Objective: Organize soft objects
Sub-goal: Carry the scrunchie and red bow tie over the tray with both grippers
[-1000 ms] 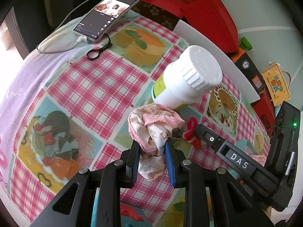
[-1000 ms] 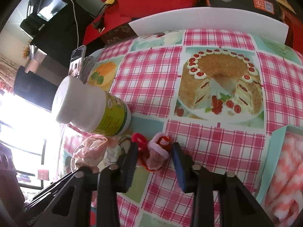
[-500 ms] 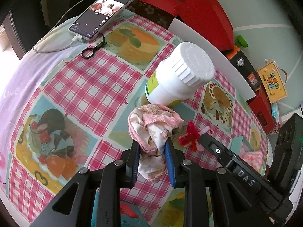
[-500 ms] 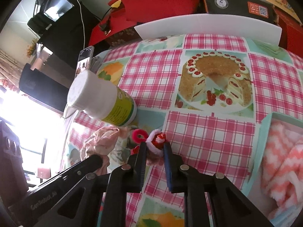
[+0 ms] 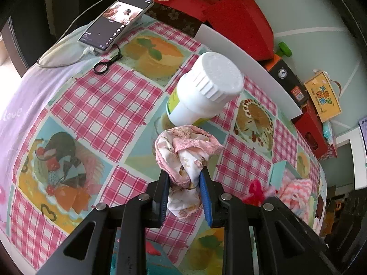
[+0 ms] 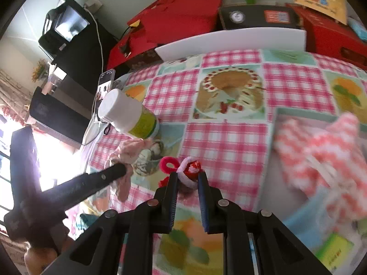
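My left gripper [image 5: 185,189] is clamped on a bunched pink-and-white cloth [image 5: 183,151]; the cloth sits right between the blue pads, top half bulging out past the fingertips, lower end hanging through below, lifted over the middle of the checked tablecloth [image 5: 103,105]. My right gripper [image 6: 187,183] is pinched tight on a small red-and-white fuzzy toy [image 6: 189,171], held at the fingertips, with its pink loop [image 6: 168,165] sticking out to the left of the jaws; the toy is over the near-middle of the table. Largest nearby: the tablecloth with pink check squares and cake pictures covers the whole top. A white board [image 6: 229,43] stands along the far edge, red boxes [image 6: 174,16] behind it. On the right side of the table, a pink-and-white striped knit cloth [image 6: 321,160] lies in a pale blue tray [image 6: 298,224], blurred, just right of my right gripper. A white bottle with a green label [image 5: 201,94] stands just beyond the cloth in my left gripper, nearly touching it in the view, and blocks the straight line to the far edge. A phone [image 5: 115,23] with its screen lit lies at the far left corner, with a white cable [image 5: 59,57] plugged in and a black ring strap [image 5: 103,67] beside it. From the right wrist camera my left gripper shows as a dark finger at left, with cloth at its tip, near the bottle.
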A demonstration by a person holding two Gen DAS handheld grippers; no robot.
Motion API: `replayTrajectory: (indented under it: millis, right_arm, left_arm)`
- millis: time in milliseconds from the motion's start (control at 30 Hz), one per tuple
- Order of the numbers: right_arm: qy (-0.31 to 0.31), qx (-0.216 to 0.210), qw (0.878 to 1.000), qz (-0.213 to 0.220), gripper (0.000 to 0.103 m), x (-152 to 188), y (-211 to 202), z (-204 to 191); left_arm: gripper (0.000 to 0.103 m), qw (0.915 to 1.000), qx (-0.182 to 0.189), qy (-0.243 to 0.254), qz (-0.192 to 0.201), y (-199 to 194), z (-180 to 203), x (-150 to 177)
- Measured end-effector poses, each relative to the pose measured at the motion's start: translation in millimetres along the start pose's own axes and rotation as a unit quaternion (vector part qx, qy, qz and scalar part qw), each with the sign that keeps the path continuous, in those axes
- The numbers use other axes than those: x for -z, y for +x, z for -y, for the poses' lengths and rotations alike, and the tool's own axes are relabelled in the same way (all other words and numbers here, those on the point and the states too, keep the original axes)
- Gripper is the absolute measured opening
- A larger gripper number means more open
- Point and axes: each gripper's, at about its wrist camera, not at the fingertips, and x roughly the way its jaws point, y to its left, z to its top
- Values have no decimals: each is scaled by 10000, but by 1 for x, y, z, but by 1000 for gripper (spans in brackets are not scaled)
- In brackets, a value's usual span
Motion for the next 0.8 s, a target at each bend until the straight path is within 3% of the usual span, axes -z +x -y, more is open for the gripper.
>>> replayTrajectory:
  millis: [467, 800]
  right_arm:
    - [344, 277, 9977, 510, 19, 42, -60, 35]
    - [836, 675, 9877, 1140, 19, 51, -118, 89]
  left_arm:
    - [26, 9977, 146, 621, 207, -22, 40, 17]
    - [26, 9892, 436, 1370, 284, -36, 94, 39]
